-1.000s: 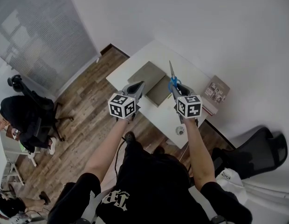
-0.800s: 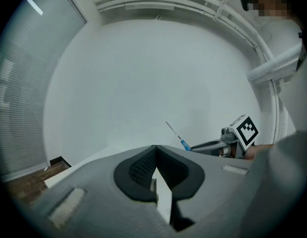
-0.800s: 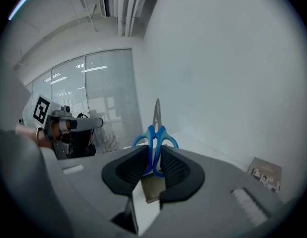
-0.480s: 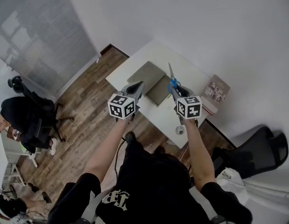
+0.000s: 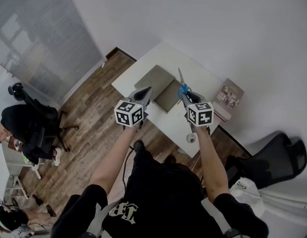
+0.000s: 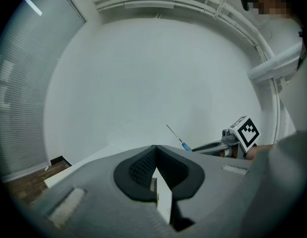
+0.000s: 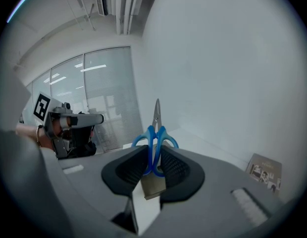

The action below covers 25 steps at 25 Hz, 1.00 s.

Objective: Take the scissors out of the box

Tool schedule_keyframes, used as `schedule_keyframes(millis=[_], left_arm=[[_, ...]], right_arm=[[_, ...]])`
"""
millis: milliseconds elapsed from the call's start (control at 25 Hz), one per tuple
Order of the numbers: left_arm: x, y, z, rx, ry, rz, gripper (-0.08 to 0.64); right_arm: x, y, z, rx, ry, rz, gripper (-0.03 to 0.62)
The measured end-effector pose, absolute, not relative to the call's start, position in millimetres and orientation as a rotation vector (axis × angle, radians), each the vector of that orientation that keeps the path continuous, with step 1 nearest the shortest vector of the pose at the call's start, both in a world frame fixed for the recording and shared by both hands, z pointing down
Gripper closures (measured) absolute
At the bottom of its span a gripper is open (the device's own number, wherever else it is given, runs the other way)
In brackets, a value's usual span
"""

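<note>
Blue-handled scissors (image 5: 182, 87) (image 7: 156, 135) stand clamped by their handles in my right gripper (image 5: 185, 97) (image 7: 153, 163), blades pointing up and away, held in the air above the white table (image 5: 194, 75). The brown cardboard box (image 5: 156, 77) lies on that table with a second flat box part (image 5: 169, 97) beside it, both below the scissors. My left gripper (image 5: 145, 94) (image 6: 154, 163) hovers left of the scissors with its jaws together and nothing between them. From the left gripper view the scissors (image 6: 176, 136) and the right gripper show at the right.
A booklet (image 5: 229, 96) (image 7: 265, 170) lies on the table's right end. A small round object (image 5: 191, 139) sits near the table's front edge. A black office chair (image 5: 272, 162) stands at the right. A person sits on a chair (image 5: 29, 125) at the far left on the wooden floor.
Nothing has moved apart from a slight drift of the scissors and the right gripper.
</note>
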State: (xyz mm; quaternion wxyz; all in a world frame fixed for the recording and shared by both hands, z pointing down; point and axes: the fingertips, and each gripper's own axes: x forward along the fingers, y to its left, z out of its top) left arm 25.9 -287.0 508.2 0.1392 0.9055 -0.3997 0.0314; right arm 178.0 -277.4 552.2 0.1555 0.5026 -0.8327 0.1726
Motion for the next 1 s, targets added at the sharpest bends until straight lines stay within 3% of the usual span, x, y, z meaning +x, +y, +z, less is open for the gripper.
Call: schedule_keyframes(millis=[1000], left_arm=[[31,-294,520,2.593,-1.158,0.111,0.555]], right_arm=[[189,-279,563,1.428,-2.378,0.516,0.506]])
